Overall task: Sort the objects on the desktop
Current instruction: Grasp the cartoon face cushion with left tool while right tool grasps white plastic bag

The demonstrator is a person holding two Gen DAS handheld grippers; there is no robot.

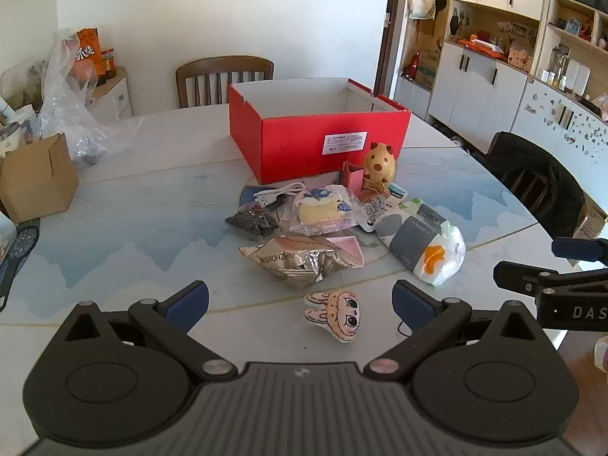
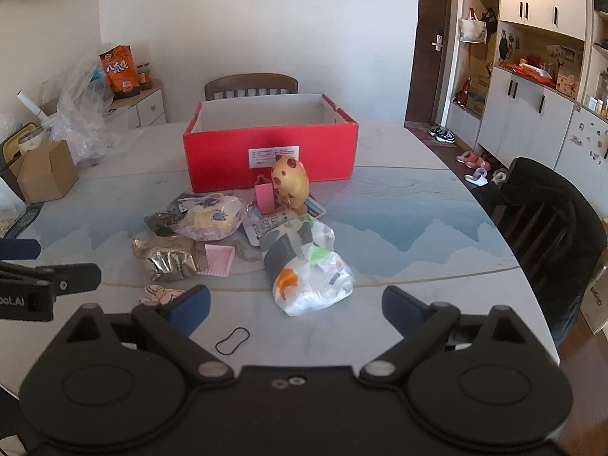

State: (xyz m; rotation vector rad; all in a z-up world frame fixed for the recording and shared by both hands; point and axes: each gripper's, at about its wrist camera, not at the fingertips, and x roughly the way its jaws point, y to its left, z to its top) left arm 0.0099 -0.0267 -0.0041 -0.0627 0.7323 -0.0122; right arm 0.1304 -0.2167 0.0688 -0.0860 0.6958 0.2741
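Red cardboard box (image 1: 319, 140) stands open at the far side of the marbled surface (image 1: 133, 209), the clutter heaped just before it: foil snack bag (image 1: 292, 262), tissue pack (image 1: 425, 243), spotted toy (image 1: 378, 165). Left claw (image 1: 300, 300) and right claw (image 2: 294, 304) both gape wide, holding nothing, above the near edge

Right gripper (image 2: 294, 306) gapes above tissue pack (image 2: 309, 279), red box (image 2: 269, 152) beyond.

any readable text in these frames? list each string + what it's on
"DAS", cut off by the frame edge: right gripper body.
"oot.AI", cut off: left gripper body.
"AZHOUSHI", upside down, partly creased: foil snack bag.
White label on red box: too small.
Orange bag: characters blurred.
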